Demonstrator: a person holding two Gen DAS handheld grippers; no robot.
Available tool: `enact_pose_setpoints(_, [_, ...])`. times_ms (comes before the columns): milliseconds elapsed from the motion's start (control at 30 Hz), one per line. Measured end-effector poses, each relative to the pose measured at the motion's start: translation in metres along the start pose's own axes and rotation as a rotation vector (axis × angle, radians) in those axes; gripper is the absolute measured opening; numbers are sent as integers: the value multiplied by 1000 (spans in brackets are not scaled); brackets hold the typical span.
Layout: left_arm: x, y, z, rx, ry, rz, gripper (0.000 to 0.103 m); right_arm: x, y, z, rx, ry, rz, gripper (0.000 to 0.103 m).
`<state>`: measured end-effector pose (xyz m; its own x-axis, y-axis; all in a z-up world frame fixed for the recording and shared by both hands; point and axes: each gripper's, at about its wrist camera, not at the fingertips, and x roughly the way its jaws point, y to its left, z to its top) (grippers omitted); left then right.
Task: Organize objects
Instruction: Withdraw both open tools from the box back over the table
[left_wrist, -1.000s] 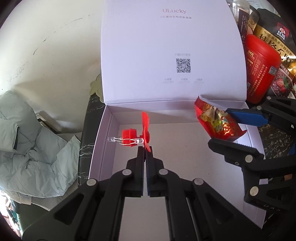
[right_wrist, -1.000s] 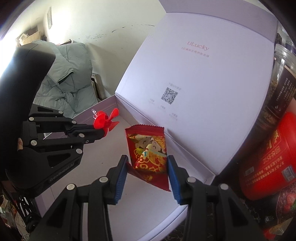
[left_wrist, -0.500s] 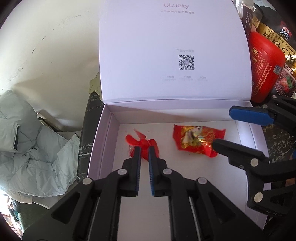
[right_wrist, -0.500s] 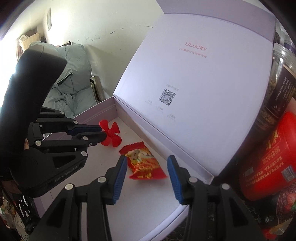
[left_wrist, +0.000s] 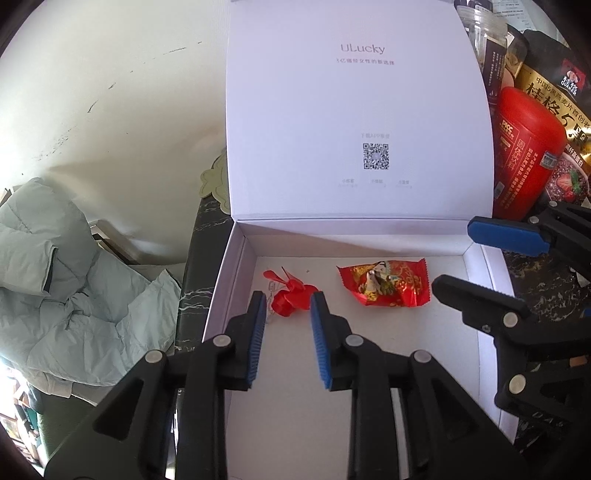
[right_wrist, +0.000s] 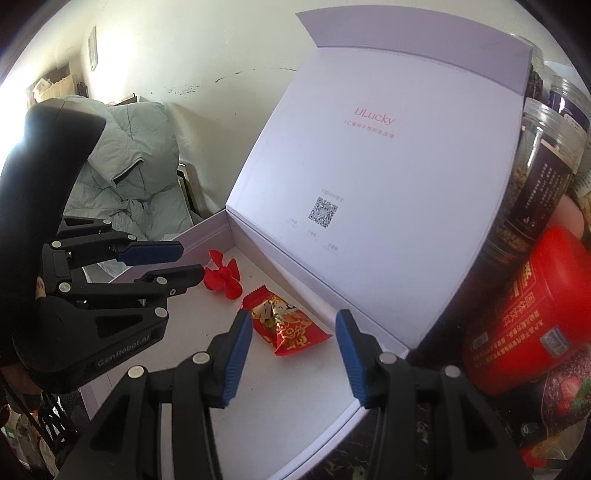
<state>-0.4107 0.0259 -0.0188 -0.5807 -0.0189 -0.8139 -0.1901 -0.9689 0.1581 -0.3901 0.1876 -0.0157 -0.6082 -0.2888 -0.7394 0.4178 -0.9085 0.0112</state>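
In my open white box (left_wrist: 236, 266), lid upright, a small red propeller (left_wrist: 290, 297) lies at the left, and a shiny red snack packet (left_wrist: 386, 282) lies flat just beside it.

Box lid (left_wrist: 354, 122), inside face: "ULucky" at top w/ a line of small Chinese print under it (too small to read), QR code lower centre w/ faint captions above & below, unreadable. Oat bag (left_wrist: 554, 99) behind the red canister (left_wrist: 528, 155): "QUAKER" logo + large gold Chinese chars; canister carries vertical white Chinese text & a small logo, not legible. Left gripper (right_wrist: 192, 260) body, seen from right wrist cam: "GenRobot.AI" in raised lettering.
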Motion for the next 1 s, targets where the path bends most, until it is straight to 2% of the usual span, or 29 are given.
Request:
enact_pose_setpoints(167, [-22,0,-1,-9,-20,13,23,-19,0,0,2,-23,-10,54])
enact_pose_setpoints(333, [-43,6,-3,-22,-53,38,25,-40,8,4,-6,-53,-26,68])
enact_pose_setpoints(433, [-58,8,-5,-39,-70,58,37,-51,15,5,-12,-70,-46,78])
enact_pose_setpoints(567, [-75,14,-10,-57,-94,71,53,-62,5,7,-13,-78,-84,81])
enact_pose_setpoints(600, [-81,15,-12,-60,-98,75,55,-56,-14,6,-11,-80,-87,81])
enact_pose_setpoints(667, [-91,16,-15,-66,-106,80,59,-64,33,7,-10,-83,-98,81])
enact_pose_setpoints(800, [-117,16,-22,-74,-138,98,70,-76,41,12,-6,-104,-118,82])
enact_pose_setpoints(867, [-130,15,-25,-79,-154,106,80,-92,43,11,1,-113,-123,87])
enact_pose_setpoints(1000, [-152,16,-32,-93,-173,120,86,-123,49,6,7,-137,-127,90])
